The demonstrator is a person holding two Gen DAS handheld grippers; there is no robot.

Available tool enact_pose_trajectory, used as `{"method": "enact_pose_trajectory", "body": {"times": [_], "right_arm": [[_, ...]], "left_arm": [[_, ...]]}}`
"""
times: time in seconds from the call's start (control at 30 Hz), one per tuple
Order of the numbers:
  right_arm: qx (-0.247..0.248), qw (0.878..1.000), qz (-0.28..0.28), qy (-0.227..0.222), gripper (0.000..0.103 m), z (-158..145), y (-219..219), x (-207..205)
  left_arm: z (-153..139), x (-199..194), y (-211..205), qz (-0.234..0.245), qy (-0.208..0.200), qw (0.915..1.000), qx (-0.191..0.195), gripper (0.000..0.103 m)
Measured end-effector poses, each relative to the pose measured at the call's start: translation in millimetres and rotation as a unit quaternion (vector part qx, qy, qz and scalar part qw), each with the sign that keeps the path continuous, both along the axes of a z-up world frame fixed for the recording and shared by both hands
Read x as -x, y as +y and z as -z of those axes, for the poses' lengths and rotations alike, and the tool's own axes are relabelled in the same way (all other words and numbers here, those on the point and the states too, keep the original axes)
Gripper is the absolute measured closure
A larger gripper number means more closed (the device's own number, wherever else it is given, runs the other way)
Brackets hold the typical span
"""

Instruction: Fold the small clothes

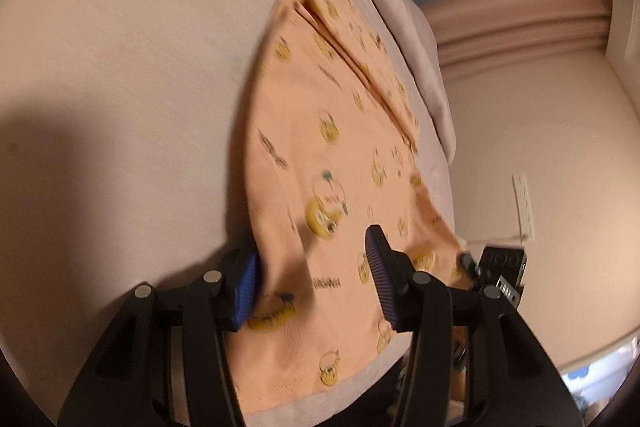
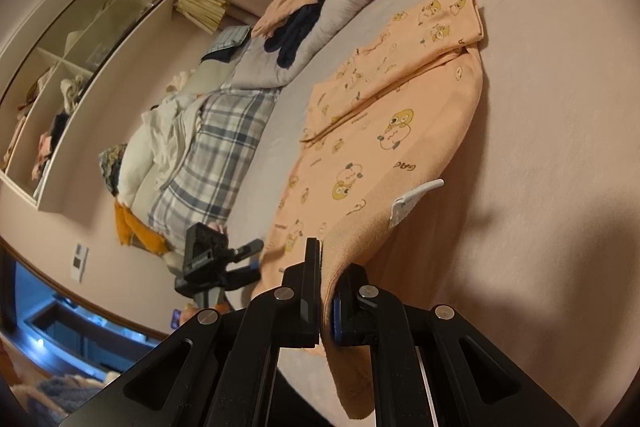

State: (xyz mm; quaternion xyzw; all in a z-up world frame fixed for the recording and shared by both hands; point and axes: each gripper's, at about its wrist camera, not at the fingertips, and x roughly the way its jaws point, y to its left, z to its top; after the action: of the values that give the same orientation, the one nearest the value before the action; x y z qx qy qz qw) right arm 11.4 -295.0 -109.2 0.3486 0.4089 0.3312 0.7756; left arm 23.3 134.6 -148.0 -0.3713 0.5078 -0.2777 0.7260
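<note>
While right tongs (image 2: 327, 291) pinch near hem of peach garment (image 2: 384, 131) on bed (image 2: 540, 107), left tongs (image 1: 314, 279) stand part-open astride cloth, gripping nothing.

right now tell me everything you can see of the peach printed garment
The peach printed garment is soft, fleecy-looking cloth with yellow cartoon figures and small dark lettering. It lies mostly flat on the pale bed cover, one part folded over at its far end, a white tag sticking out of one side. The right claw is shut on its near edge, lifting it slightly. The left claw straddles another edge, its pads apart.
</note>
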Motion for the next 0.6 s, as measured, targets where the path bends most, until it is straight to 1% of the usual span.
{"method": "enact_pose_trajectory", "body": {"times": [0.23,0.37,0.43,0.47,0.5,0.53,0.6], "right_arm": [[0.003,1.0,0.001,0.005,0.095,1.2,0.0,0.0],[0.002,1.0,0.001,0.009,0.094,4.6,0.1,0.8],[0.002,1.0,0.0,0.011,0.094,5.7,0.2,0.8],[0.001,1.0,-0.001,0.012,0.094,6.0,0.7,0.8],[0.002,1.0,-0.001,0.012,0.094,6.0,0.9,0.9],[0.002,1.0,-0.001,0.012,0.094,6.3,0.4,1.1],[0.003,1.0,0.0,0.011,0.095,5.8,0.4,1.5]], "left_arm": [[2.1,19.0,-4.5,0.021,0.007,0.9995,0.021,0.054],[-0.4,28.0,-15.2,0.032,0.006,0.9993,0.015,0.058],[-1.8,28.0,-17.5,0.031,0.006,0.9993,0.021,0.064],[-1.5,27.7,-19.0,0.034,0.007,0.9992,0.022,0.073],[-1.7,27.2,-23.0,0.036,0.007,0.9991,0.021,0.077],[-2.4,26.8,-25.6,0.037,0.004,0.9992,0.014,0.078],[-4.0,25.9,-26.9,0.033,-0.001,0.9994,0.011,0.086]]}}
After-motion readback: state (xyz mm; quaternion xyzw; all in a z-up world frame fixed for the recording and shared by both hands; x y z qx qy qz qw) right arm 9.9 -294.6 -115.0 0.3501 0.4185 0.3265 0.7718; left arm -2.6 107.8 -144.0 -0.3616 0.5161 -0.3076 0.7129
